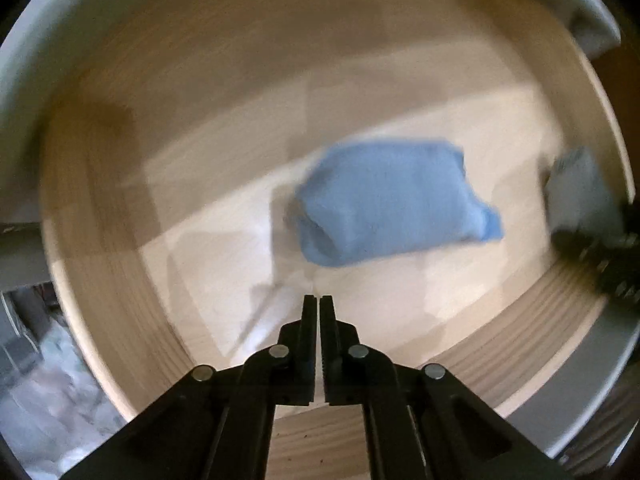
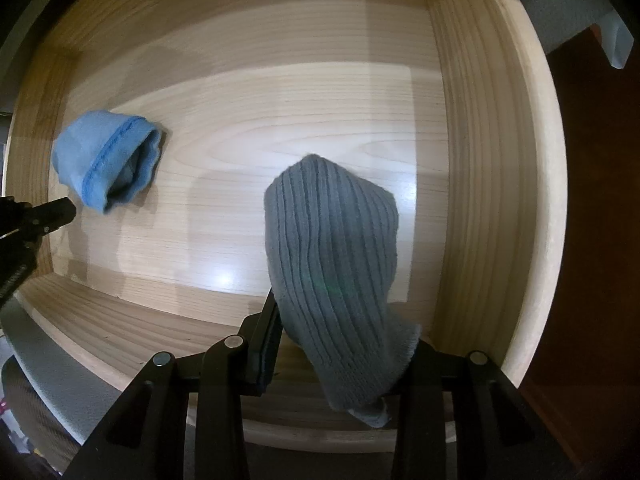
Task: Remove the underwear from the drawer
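The wooden drawer (image 2: 492,160) lies open below both grippers. A folded light blue underwear (image 1: 396,204) rests on the drawer bottom, blurred in the left wrist view and sharp at the left (image 2: 106,160) of the right wrist view. My left gripper (image 1: 318,300) hangs above the drawer just short of the blue piece, shut with nothing between its fingers; its tip (image 2: 66,210) shows beside the blue piece. My right gripper (image 2: 340,332) is shut on a grey ribbed underwear (image 2: 332,248), which bulges up out of the jaws and hides the right finger. The grey piece (image 1: 580,196) also appears at the right edge.
The drawer's walls (image 1: 100,200) ring the bottom on all sides. A grey front panel (image 2: 48,360) runs along the near edge. Dark wooden floor (image 2: 600,240) lies to the right of the drawer. Pale blurred clutter (image 1: 48,400) shows outside the drawer at lower left.
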The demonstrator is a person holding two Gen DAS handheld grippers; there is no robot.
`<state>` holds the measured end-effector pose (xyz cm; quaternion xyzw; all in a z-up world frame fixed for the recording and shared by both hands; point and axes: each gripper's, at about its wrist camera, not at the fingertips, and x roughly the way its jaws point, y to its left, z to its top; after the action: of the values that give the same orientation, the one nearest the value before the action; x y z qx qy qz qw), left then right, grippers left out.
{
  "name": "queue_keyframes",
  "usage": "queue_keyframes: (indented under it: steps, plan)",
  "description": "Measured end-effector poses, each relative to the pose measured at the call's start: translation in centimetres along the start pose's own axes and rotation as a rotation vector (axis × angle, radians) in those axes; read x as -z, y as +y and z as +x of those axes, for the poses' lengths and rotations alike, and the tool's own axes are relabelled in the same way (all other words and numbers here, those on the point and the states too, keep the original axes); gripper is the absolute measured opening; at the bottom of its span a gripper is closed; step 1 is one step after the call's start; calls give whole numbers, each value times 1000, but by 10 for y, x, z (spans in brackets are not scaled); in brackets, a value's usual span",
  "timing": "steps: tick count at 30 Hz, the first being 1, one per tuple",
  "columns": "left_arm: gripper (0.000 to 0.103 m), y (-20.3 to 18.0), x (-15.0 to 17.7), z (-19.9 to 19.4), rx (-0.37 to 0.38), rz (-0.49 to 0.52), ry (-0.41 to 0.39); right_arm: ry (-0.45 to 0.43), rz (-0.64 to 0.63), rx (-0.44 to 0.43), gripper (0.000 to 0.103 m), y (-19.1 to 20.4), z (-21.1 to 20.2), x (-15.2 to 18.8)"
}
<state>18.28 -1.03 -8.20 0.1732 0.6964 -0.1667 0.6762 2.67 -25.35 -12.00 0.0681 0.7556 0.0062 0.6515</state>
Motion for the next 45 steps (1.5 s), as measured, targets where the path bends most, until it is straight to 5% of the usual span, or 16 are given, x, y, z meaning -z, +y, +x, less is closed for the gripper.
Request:
queue_keyframes:
  steps: [4,10,12,15,21,25,36,45]
  plan:
    - [47,4,-4,-18,48,-74,-49,0,-1,-1,34,1,0,0]
    - [60,-5,-28,-44,156,-116,-91,0,1,0,34,0,1,0]
    - [61,-9,-44,-42,145,-115,-84,0,0,0,34,0,1,0]
    - [61,-20,9,-22,137,-125,-69,0,0,-1,34,0,1,-1]
    - [63,-46,3,-2,111,-168,-80,0,-2,-1,34,0,1,-1]
    - [72,-43,1,7,89,-172,-52,0,-4,-1,34,0,2,-2]
    - [74,-41,5,8,86,-179,-64,0,-5,-1,34,-1,3,-2]
    - [56,-51,10,10,85,-190,-85,0,-6,-1,34,-1,4,-3]
